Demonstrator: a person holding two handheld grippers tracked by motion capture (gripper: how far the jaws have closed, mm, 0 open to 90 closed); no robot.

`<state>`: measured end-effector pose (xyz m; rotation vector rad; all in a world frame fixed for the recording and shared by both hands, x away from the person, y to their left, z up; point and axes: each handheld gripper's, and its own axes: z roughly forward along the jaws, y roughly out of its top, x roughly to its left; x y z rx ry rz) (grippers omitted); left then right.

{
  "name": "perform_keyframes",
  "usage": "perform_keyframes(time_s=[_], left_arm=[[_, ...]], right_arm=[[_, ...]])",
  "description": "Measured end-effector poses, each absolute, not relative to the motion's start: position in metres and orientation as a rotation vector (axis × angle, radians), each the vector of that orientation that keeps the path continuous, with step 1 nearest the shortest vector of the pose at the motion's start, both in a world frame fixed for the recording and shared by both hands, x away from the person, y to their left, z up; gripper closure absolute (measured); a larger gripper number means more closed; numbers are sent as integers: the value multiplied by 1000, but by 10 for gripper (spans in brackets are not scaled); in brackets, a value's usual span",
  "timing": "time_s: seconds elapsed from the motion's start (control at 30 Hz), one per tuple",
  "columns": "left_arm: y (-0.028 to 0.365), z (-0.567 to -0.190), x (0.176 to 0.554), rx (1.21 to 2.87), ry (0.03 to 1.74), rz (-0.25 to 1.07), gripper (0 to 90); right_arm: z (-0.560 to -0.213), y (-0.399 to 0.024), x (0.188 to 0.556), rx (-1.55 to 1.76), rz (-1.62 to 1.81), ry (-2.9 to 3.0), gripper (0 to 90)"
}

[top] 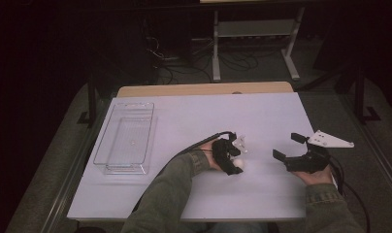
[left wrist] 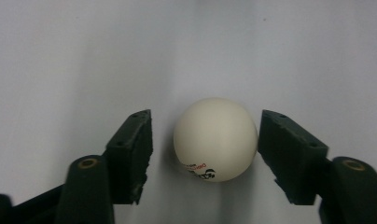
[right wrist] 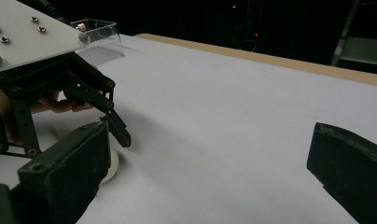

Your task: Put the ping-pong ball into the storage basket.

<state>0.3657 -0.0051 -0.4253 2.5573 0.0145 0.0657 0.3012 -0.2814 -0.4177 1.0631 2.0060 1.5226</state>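
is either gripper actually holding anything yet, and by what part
Nothing is gripped yet. The white ball sits on the table between the left gripper jaws; a gap shows at the left pad, the right pad is at its side. The right gripper stands open, empty.

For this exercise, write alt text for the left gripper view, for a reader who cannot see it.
A white ball with small red and black print sits on a plain white table, between the two black jaws of the left gripper. A narrow gap shows at the left jaw; the right jaw looks at or near its surface.

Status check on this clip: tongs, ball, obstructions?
Left tongs straddle white ball, pads not yet gripping. Right tongs open, empty. Clear tray far left, nothing blocking.
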Motion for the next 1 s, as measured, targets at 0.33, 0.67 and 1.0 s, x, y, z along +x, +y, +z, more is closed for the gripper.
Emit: perform_keyframes(time_s=[0.33,0.67,1.0], left_arm=[[-5,-424,366,2544,16,65,504],[-3,-418,366,2534,25,84,508],[0,-410,364,2535,14,93,509]], right_arm=[[-418,-282,301,1065,1530,2004,0],[-418,-282,301,1069,1530,2002,0],[-418,-282,301,1070,1535,2003,0]])
